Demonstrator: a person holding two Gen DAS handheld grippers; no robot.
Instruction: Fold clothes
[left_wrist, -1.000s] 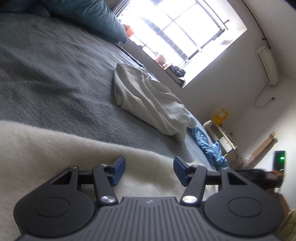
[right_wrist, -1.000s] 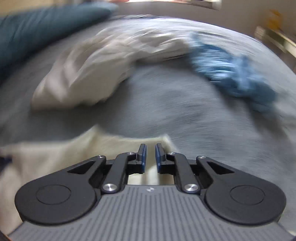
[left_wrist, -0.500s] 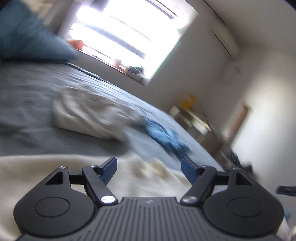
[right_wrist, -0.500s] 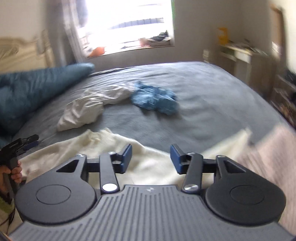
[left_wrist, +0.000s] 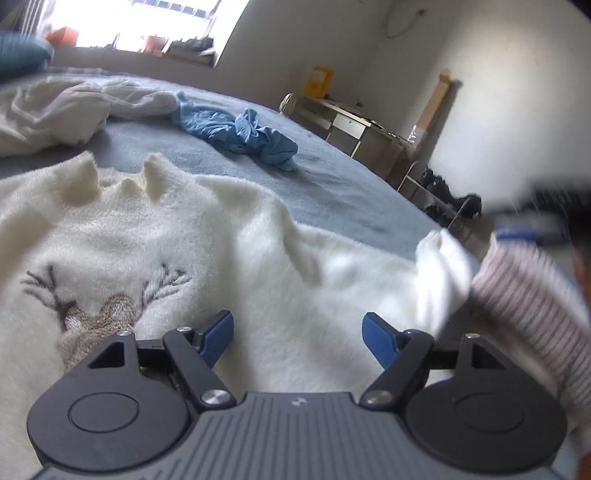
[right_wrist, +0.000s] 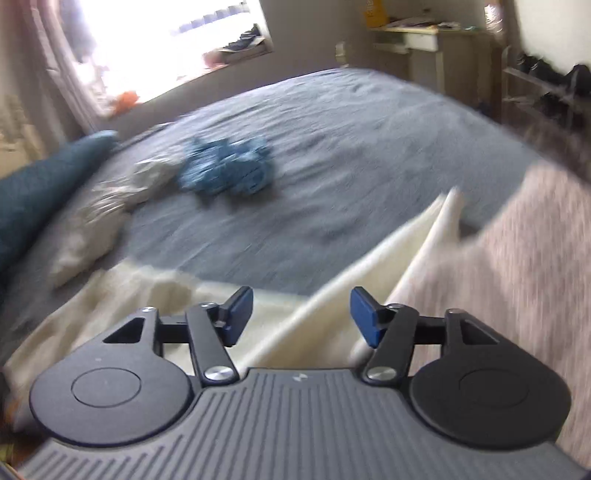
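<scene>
The cream fleece sweater with an embroidered brown deer motif (left_wrist: 192, 258) lies spread on the near edge of the grey-blue blanket-covered bed (left_wrist: 332, 184). Two small ear-like points stand up along the sweater's far edge.

The left gripper (left_wrist: 297, 334) hovers directly over the sweater, to the right of the deer motif. Its blue-padded jaws are spread wide; nothing is pinched between them.

The right gripper (right_wrist: 301, 314) is above the sweater's right portion, where a fold of cream fabric rises diagonally. Its jaws are opening, with no fabric gripped between the pads.

A striped pink-and-white sleeve (left_wrist: 532, 299) lies just right of the sweater.

Beyond the sweater, well apart from it, a crumpled light-blue garment (left_wrist: 240, 133) lies mid-bed. A rumpled off-white garment (left_wrist: 62, 107) sits left of the blue one, touching it. A teal pillow (right_wrist: 40, 184) lies farther left.
</scene>
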